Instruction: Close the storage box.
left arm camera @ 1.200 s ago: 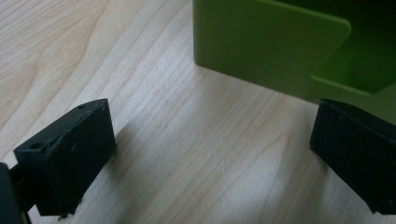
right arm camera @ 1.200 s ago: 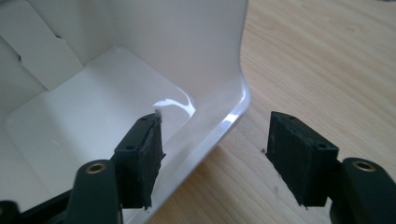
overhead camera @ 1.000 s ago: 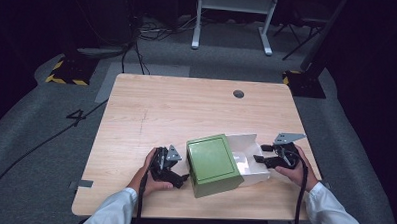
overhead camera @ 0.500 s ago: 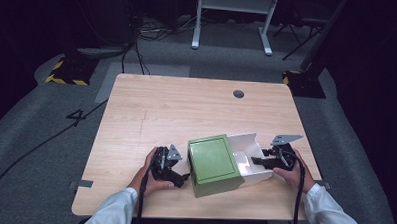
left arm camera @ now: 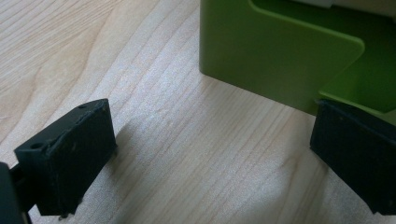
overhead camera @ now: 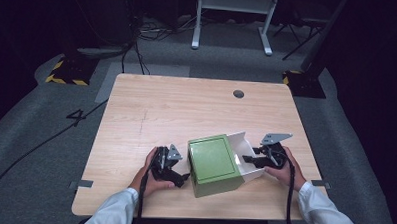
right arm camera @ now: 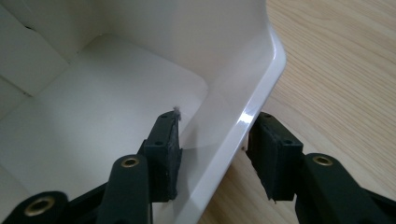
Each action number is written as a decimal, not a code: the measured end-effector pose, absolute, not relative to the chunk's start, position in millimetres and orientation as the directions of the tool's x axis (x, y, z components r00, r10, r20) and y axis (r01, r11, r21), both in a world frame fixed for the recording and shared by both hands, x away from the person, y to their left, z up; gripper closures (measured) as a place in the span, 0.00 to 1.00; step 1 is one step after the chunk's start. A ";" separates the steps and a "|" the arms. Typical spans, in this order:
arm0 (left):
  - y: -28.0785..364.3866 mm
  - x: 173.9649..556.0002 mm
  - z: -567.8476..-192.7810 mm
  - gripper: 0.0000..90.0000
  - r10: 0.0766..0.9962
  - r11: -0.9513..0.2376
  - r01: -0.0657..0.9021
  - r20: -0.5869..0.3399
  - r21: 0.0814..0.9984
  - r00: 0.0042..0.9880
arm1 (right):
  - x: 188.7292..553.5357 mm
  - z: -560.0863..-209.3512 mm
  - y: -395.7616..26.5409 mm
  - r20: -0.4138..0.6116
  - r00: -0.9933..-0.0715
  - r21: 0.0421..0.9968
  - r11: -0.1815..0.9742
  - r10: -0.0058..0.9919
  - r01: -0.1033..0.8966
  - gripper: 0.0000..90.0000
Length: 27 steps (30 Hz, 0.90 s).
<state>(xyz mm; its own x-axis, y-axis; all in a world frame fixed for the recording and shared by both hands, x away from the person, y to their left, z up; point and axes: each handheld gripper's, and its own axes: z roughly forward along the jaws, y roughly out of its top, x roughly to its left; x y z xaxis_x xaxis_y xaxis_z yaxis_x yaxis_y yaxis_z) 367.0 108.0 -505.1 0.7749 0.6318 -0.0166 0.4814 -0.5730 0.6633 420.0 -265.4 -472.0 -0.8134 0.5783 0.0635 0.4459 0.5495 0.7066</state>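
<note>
The right gripper (right arm camera: 212,151) had just been closing on the white tray's (right arm camera: 254,100) thin, stiff, light-looking wall; the left gripper (left arm camera: 205,154) gaped beside the green sleeve (overhead camera: 214,160).

From the high view I can't see inside the white tray (overhead camera: 245,143); the green box (overhead camera: 213,162) covers its left part. Left claw view cuts the box off top & right. Right claw view crops the tray, so its far end stays unseen.
</note>
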 end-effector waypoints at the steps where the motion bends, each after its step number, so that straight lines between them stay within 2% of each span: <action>1: 108.0 366.9 -505.1 0.00 0.632 -0.573 0.482 -0.017 0.663 0.775 | 420.4 -471.9 -262.9 0.065 -0.816 0.706 0.551 0.575 0.445 0.61; 27: 107.7 366.8 -504.9 0.01 0.634 -0.574 0.482 -0.013 0.662 0.773 | 410.0 -466.9 -209.0 0.024 -0.892 0.676 0.650 0.451 0.347 0.50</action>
